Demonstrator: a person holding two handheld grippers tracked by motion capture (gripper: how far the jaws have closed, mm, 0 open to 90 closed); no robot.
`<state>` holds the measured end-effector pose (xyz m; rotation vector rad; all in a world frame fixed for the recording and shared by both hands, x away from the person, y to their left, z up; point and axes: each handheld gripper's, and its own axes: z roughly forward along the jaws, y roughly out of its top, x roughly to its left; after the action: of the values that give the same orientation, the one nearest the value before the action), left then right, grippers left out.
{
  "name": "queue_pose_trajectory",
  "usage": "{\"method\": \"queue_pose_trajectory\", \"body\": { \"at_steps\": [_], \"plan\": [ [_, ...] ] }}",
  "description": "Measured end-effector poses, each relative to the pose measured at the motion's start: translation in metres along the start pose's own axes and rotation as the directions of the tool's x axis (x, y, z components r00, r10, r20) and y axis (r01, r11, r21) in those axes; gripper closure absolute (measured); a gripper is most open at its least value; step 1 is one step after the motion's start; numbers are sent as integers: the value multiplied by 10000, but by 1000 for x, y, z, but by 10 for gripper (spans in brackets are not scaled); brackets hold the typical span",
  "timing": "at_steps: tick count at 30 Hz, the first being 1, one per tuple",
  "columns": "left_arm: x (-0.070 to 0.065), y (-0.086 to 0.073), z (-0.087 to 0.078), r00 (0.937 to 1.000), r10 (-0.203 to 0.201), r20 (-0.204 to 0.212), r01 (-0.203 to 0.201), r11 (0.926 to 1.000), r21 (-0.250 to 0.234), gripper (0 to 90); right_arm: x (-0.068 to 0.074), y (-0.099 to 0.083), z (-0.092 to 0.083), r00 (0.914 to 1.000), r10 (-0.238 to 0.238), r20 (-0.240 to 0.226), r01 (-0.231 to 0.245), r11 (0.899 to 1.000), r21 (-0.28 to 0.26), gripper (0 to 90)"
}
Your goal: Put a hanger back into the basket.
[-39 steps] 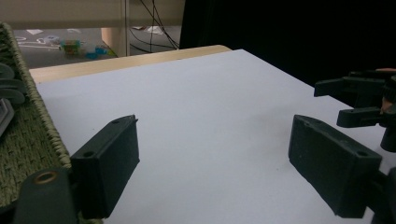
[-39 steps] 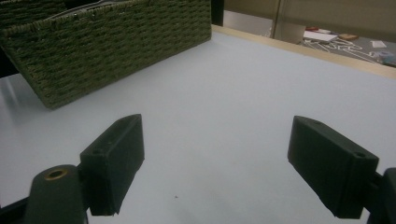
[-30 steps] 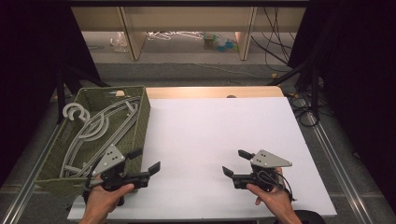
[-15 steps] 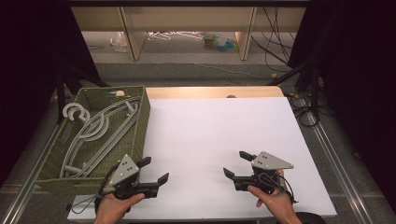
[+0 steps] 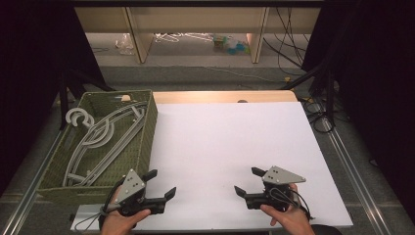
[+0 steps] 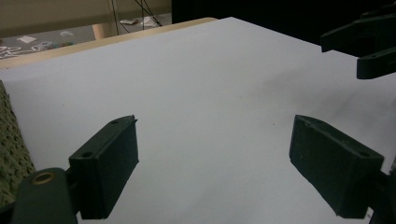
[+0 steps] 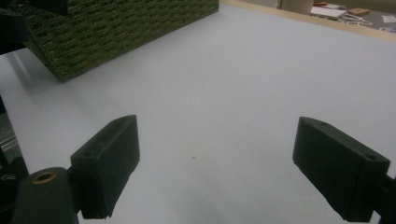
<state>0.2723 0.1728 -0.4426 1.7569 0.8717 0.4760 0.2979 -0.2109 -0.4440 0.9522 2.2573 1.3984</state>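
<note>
Grey hangers [image 5: 100, 142] lengthwise in basket [image 5: 147, 128]

High view: overhead from near side, facing forward and down over whole surface [image 5: 230, 142]. Gripper views: low, close above it, facing inward; right shares basket [image 7: 116, 28] with high view.

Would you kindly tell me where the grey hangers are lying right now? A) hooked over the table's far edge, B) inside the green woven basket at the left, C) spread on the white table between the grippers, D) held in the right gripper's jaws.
B: the hangers lie inside the basket, while the left gripper and right gripper are open and empty over the table.
</note>
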Motion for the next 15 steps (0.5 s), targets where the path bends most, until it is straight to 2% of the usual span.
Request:
{"method": "queue_pose_trajectory", "body": {
  "at_steps": [5,6,8,10,15],
  "plan": [
    [-3,0,-2,9998,-151,99,154,9995,-278,159,4,-3,-5,9998,-168,-45,168,9999,24,157],
    [-4,1,-4,9999,-57,93,59,9997,-256,159,5,-3,-5,9997,-158,-182,159,9999,63,157],
    [-6,2,-4,9999,-60,135,65,9994,-337,159,4,-3,-4,9995,-303,-91,302,9995,-108,157],
    [-7,1,-3,9997,-27,223,36,9992,-392,159,4,-2,-4,9997,-166,-169,168,9998,91,157],
    [-7,2,-3,9999,85,135,-79,9990,-439,159,4,-1,-4,9997,-247,-94,247,9997,25,157]
  ]
}}
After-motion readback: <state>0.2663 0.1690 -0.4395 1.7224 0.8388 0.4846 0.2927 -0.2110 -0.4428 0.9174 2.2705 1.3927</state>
